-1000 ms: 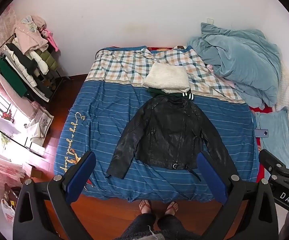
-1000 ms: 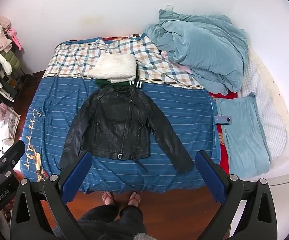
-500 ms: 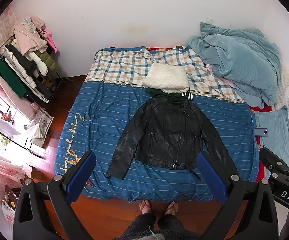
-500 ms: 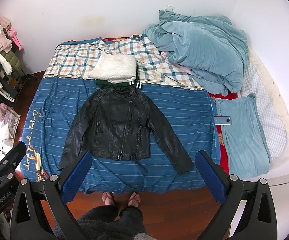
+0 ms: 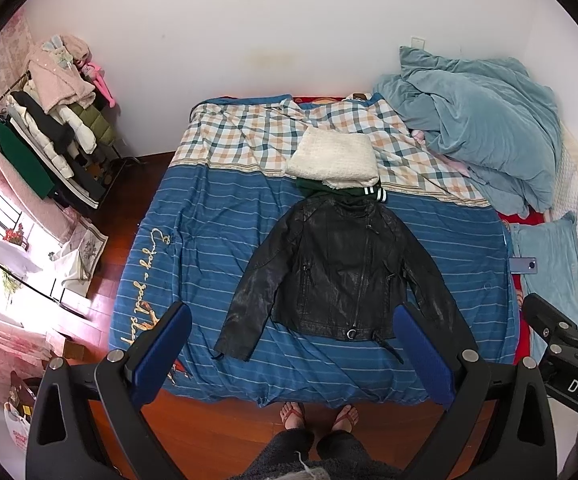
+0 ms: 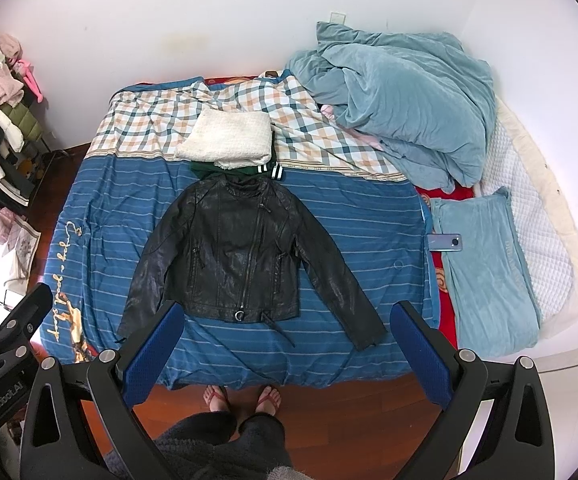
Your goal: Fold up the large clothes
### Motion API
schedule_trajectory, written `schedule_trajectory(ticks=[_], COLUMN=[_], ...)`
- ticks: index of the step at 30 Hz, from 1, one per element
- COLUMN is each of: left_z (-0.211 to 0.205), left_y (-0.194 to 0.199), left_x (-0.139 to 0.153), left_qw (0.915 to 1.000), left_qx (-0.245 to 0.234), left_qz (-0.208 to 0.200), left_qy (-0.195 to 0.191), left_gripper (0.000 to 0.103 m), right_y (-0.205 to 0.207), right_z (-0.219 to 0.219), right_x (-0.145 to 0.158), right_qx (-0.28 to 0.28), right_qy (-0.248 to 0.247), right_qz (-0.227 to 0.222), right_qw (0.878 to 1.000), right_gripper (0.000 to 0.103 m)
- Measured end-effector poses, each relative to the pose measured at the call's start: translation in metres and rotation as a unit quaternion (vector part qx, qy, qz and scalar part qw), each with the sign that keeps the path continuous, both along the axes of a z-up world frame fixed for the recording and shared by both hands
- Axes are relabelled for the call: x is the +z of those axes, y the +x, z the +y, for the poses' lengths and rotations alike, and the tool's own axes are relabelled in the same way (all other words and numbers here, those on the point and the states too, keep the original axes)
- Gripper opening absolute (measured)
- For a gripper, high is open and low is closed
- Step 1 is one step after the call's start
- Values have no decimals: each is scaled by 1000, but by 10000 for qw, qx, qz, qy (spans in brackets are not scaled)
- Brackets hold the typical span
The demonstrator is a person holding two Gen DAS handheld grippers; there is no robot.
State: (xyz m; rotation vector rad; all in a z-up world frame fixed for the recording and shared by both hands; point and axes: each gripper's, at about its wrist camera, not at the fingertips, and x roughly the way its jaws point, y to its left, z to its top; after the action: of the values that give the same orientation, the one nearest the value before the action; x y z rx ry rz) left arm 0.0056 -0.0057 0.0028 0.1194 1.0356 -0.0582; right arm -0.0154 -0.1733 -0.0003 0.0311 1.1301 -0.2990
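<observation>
A black leather jacket (image 5: 341, 268) lies flat, front up, sleeves spread, on the blue striped bed cover (image 5: 209, 248); it also shows in the right wrist view (image 6: 241, 256). My left gripper (image 5: 289, 344) is open and empty, held high above the bed's near edge. My right gripper (image 6: 285, 340) is open and empty at the same height. Each gripper's body shows at the edge of the other's view. Behind the jacket's collar lie a folded white garment (image 5: 333, 156) and a folded green one (image 5: 329, 190) under it.
A heaped light blue duvet (image 5: 481, 128) fills the bed's far right. A blue pillow (image 6: 485, 268) and a phone (image 6: 445, 242) lie at the right. A clothes rack (image 5: 45, 132) stands at the left. The person's feet (image 5: 317, 416) stand on the wooden floor.
Both views have shifted very slightly; the jacket and the grippers' jaws have not changed.
</observation>
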Motion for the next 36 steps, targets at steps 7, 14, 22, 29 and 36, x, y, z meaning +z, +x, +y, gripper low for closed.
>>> schedule_trajectory(ticks=[7,14,22,29,36], left_z=[-3,-4,-7,-1,0], left_y=[-1,-2,-1,-3,-5], left_x=[1,4,10,8,9], left_qw=[10000,10000,9999,9999,9999], left_qx=[-6,4,-26,-45,-42], left_qz=[-26,-88,-109,-149,-165], left_qy=[5,16,8,-19,-31], left_gripper=[103,103,103,103,103], right_y=[-1,0,8,9,7], right_z=[0,-2,-7,-10,-10], right_x=[0,5,21,28,28], right_qx=[3,10,8,-1,-6], right_qy=[7,5,4,-13,-12], right_qz=[-11,-28,-47,-70,-93], right_qw=[10000,10000,10000,10000,10000], right_gripper=[103,103,103,103,103])
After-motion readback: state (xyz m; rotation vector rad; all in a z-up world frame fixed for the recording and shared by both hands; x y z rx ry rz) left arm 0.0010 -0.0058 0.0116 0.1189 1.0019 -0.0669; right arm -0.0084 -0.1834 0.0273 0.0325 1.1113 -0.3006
